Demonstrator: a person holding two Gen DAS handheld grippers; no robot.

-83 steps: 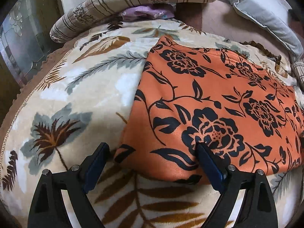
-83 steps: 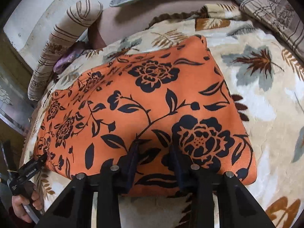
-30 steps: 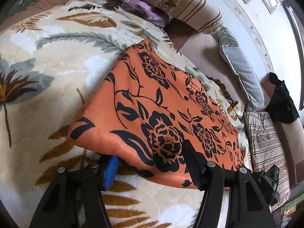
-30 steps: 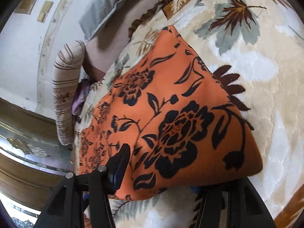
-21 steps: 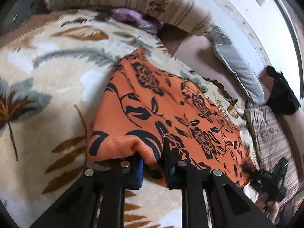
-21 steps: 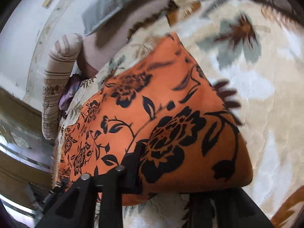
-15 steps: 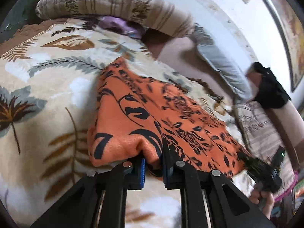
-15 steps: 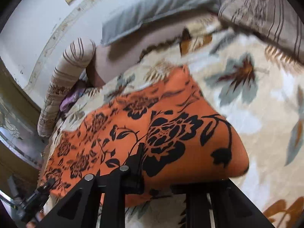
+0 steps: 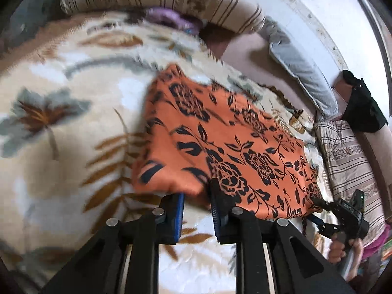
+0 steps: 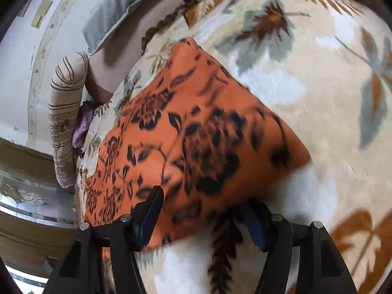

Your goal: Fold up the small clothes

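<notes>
On the leaf-print blanket (image 9: 61,132): orange floral cloth (image 9: 220,134) lying flat | left gripper (image 9: 196,203) pinching the cloth's near edge by its left corner, fingers close together | right gripper (image 10: 203,210) spread wide, straddling the near edge at the other corner, one finger above, one beneath.

An orange cloth (image 9: 220,132) printed with black flowers, leaves and vines lies spread on a bed, folded into a rough rectangle. Its far edge rests flat. Its near edge is lifted slightly off the bed, bunched and rounded at both near corners. The print is blurred near the front.
</notes>
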